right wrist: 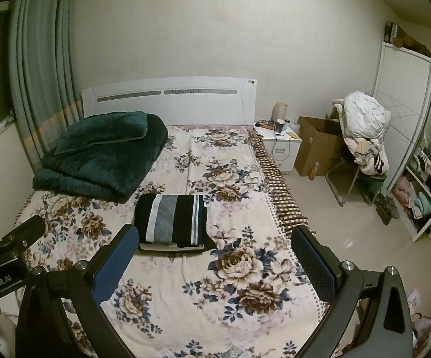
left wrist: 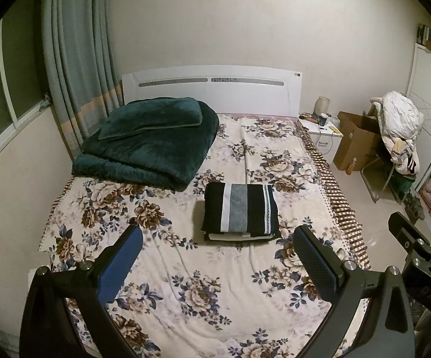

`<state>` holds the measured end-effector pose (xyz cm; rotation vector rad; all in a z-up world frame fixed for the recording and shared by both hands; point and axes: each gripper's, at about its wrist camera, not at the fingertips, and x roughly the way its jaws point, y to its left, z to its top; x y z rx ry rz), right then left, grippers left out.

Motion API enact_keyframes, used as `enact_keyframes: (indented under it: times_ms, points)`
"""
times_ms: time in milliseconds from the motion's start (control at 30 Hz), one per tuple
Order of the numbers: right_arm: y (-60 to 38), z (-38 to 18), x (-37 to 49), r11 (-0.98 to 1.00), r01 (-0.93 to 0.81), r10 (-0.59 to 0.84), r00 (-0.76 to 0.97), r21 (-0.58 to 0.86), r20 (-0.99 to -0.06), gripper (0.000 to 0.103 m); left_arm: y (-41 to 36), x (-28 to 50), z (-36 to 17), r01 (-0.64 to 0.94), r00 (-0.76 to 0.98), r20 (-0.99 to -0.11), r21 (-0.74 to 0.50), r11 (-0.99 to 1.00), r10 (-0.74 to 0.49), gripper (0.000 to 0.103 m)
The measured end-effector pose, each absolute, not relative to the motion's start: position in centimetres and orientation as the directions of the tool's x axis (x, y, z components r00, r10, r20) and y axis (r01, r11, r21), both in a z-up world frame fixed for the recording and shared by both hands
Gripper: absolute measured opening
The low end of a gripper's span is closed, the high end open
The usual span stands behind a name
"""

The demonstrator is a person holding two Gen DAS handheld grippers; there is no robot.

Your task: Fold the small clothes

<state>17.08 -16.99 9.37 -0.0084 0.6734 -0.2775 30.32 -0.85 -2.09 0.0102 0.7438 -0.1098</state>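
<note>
A folded black garment with white and grey stripes (left wrist: pixel 240 210) (right wrist: pixel 172 220) lies on the flowered bed sheet (left wrist: pixel 185 268) (right wrist: pixel 230 283), on top of a lighter folded piece whose edge shows beneath it. My left gripper (left wrist: pixel 218 232) hovers open above the sheet, short of the garment, holding nothing. My right gripper (right wrist: pixel 215 232) is also open and empty, with the garment just beyond its left finger (right wrist: pixel 117 262). The right gripper's body shows at the right edge of the left wrist view, and the left gripper's body at the left edge of the right wrist view.
A folded dark green blanket with a pillow (left wrist: pixel 150 140) (right wrist: pixel 102 155) lies at the head of the bed by the white headboard (left wrist: pixel 215 89). Beyond the right side stand a nightstand (right wrist: pixel 281 143), a cardboard box (right wrist: pixel 316 146), a chair piled with clothes (right wrist: pixel 364 131) and an open wardrobe (right wrist: pixel 418 164).
</note>
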Motion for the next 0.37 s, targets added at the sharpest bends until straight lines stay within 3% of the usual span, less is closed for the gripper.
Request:
enact_keyframes:
  times_ms: [367]
  points:
    - [-16.8,9.5,16.9,0.962,0.252,-0.26,0.748,-0.1,-0.61,0.103,-0.8,30.1,-0.8,0.102,0.74,-0.665,-0.03,0.994,-0.096,0.103]
